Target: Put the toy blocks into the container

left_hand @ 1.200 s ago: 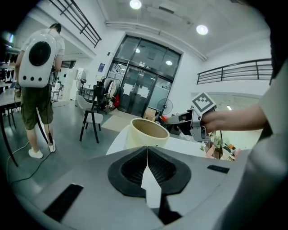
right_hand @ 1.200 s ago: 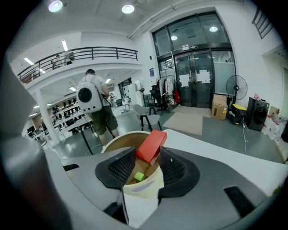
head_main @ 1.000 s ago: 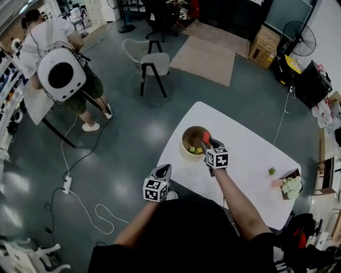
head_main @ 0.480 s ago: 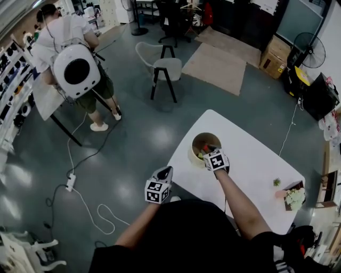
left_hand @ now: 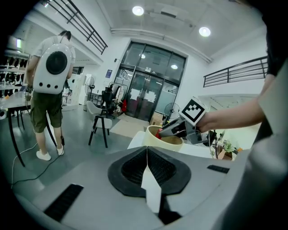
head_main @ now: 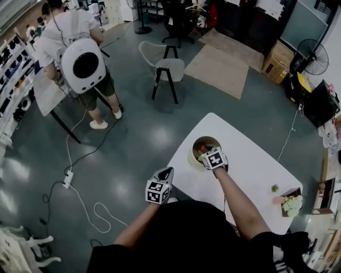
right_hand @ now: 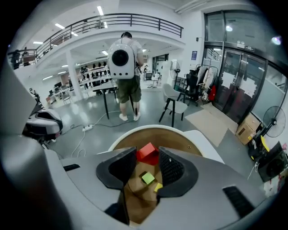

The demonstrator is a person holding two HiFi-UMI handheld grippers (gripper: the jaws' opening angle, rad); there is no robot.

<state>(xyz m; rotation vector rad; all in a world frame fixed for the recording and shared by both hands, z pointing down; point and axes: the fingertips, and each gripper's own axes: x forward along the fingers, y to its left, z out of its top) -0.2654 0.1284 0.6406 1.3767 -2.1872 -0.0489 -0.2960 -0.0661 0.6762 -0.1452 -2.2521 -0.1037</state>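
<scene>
Your right gripper (right_hand: 148, 158) hangs over the container (right_hand: 180, 140). Its jaws have just closed a little and pinch the red block (right_hand: 146, 151) at their tips. Under it, on the container's floor, lie a green block (right_hand: 147, 178) and a yellow block (right_hand: 158, 187) (just beside each other). The container stands on the white tabletop (head_main: 250, 170), right of centre in the head view. Your left gripper (left_hand: 146, 152), jaws pressed together with nothing between them, is off the tabletop's edge, lower left of the container.

No lettering can be read anywhere. The square markers (head_main: 154, 192) on the near cubes bear only black-and-white patterns. A small blue sign (right_hand: 194, 55) beside the far glass doors and white sheets (head_main: 273, 7) on the far wall are too small to read.
</scene>
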